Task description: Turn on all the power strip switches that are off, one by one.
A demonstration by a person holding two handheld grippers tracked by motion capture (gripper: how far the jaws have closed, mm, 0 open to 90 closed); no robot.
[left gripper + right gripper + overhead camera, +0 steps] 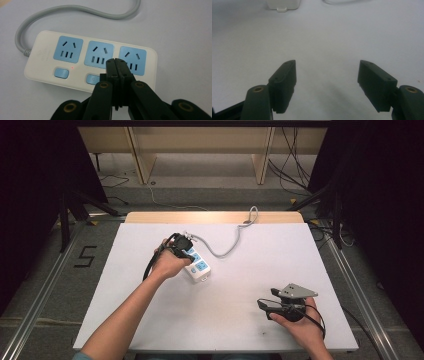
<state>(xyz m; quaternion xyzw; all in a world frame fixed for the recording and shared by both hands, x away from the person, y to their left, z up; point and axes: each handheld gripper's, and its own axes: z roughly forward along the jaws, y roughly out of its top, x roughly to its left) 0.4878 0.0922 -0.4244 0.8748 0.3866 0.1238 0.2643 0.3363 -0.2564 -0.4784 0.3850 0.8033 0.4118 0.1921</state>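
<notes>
Left hand-held gripper [115, 61], jaws together, hangs over my power strip [45, 53] at frame centre, tips above its middle socket; right hand-held gripper [327, 75] gapes, lower right.

Soft even overhead light, dark surroundings, blurry near jaws

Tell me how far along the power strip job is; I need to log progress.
Done: the left gripper, jaws shut, has reached the power strip, and a small red light glows beside the first blue button. In hand: its tips sit over the middle button; contact is unclear. Left: any pressing that remains. The right gripper waits open, apart, above bare table.
</notes>
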